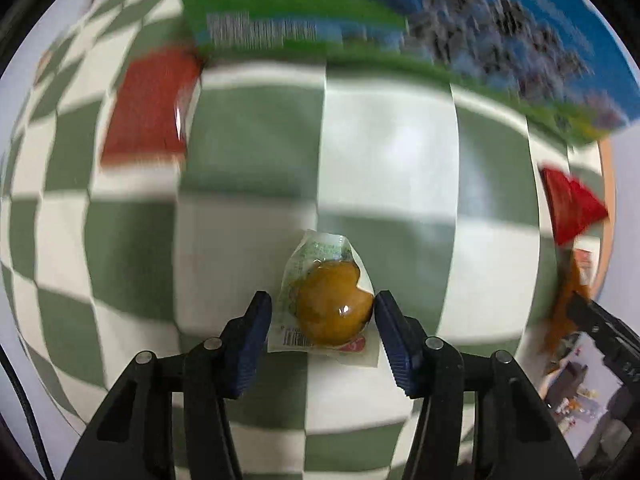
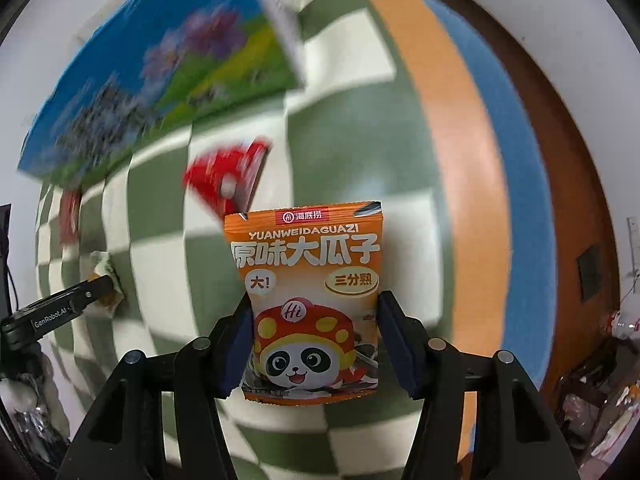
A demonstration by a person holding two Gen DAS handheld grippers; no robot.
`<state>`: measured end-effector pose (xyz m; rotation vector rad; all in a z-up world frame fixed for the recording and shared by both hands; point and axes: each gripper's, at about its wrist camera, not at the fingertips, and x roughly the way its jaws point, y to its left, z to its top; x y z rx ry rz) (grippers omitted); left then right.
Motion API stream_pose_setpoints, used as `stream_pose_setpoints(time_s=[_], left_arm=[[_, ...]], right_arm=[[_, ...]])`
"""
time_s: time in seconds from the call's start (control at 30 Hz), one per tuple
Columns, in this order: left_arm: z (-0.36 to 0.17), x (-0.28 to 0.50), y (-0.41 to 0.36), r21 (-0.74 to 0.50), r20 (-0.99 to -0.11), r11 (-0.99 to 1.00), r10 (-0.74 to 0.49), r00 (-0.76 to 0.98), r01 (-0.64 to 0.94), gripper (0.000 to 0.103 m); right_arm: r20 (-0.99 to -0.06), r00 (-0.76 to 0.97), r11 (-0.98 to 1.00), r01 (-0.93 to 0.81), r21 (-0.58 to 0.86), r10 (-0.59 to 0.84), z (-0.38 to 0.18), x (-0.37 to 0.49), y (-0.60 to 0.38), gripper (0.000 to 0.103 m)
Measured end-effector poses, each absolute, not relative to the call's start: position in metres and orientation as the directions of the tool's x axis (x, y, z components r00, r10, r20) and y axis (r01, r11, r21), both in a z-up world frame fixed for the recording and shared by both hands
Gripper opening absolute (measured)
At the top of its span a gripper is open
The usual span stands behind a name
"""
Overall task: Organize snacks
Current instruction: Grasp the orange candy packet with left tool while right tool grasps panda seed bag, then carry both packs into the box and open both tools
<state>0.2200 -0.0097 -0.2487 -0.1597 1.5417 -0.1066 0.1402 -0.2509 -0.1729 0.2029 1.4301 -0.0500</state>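
Left wrist view looks straight down on a green-and-white checkered cloth (image 1: 248, 140) over the table, where a small clear packet with a brown egg-like snack (image 1: 330, 304) lies between the blue pads of the left gripper (image 1: 322, 320). Its jaws stand close on either side: the right pad touches the brown lump, while the left pad meets only the wrapper's edge. That lopsided contact is my worry, since the rounded, glossy lump could squirt forward or swivel out once lifted.

Over on the right wrist view, the right gripper (image 2: 316, 340) has its jaws clamped on the lower half of an orange sunflower-seed packet (image 2: 308, 280), both pads pressing its sides. The bag is soft and puffy, so I'd guess it may buckle or sag and slide down. A red packet (image 2: 228, 178) lies just behind it, near a colourful box (image 2: 160, 80); the box's edge could get knocked if either snack is swung that way.
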Motion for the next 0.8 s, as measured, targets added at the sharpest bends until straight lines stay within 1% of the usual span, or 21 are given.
stream_pose_setpoints(time_s=[0.1, 0.13, 0.2, 0.3, 0.43, 0.5, 0.57, 0.63, 0.73, 0.8], left_arm=[[-0.261, 0.207, -0.013, -0.176, -0.984, 0.984, -0.176, 0.014, -0.035, 0.055], [-0.263, 0.207, -0.015, -0.175, -0.985, 0.984, -0.175, 0.01, -0.027, 0.058], [-0.269, 0.207, -0.021, -0.163, -0.987, 0.987, -0.162, -0.008, 0.008, 0.059], [-0.273, 0.206, -0.025, -0.151, -0.988, 0.988, -0.151, -0.007, 0.011, 0.059], [-0.265, 0.2, -0.03, -0.119, -0.993, 0.993, -0.119, 0.021, 0.005, 0.056], [-0.259, 0.195, -0.037, -0.123, -0.992, 0.992, -0.123, 0.024, 0.01, 0.056], [-0.255, 0.191, -0.037, -0.15, -0.989, 0.989, -0.15, 0.01, 0.01, 0.056], [-0.246, 0.188, -0.041, -0.182, -0.983, 0.983, -0.182, -0.001, 0.018, 0.049], [-0.226, 0.198, -0.045, -0.235, -0.972, 0.972, -0.235, 0.005, 0.026, 0.049], [-0.208, 0.204, -0.051, -0.247, -0.968, 0.968, -0.249, 0.038, 0.038, 0.049]], right_arm=[[-0.989, 0.119, 0.985, 0.136, 0.102, 0.086, -0.184, 0.125, -0.238, 0.061], [-0.991, 0.107, 0.986, 0.134, 0.098, 0.084, -0.19, 0.121, -0.235, 0.062], [-0.992, 0.096, 0.985, 0.142, 0.095, 0.082, -0.198, 0.119, -0.233, 0.062], [-0.994, 0.09, 0.988, 0.133, 0.076, 0.064, -0.205, 0.122, -0.231, 0.062], [-0.995, 0.085, 0.99, 0.128, 0.065, 0.054, -0.213, 0.121, -0.226, 0.062], [-0.994, 0.096, 0.99, 0.128, 0.064, 0.052, -0.211, 0.118, -0.225, 0.061], [-0.99, 0.119, 0.988, 0.127, 0.091, 0.076, -0.205, 0.115, -0.224, 0.058], [-0.984, 0.136, 0.984, 0.123, 0.131, 0.114, -0.197, 0.113, -0.218, 0.057], [-0.974, 0.163, 0.98, 0.095, 0.174, 0.157, -0.181, 0.11, -0.205, 0.057], [-0.967, 0.181, 0.978, 0.069, 0.195, 0.179, -0.167, 0.11, -0.198, 0.057]])
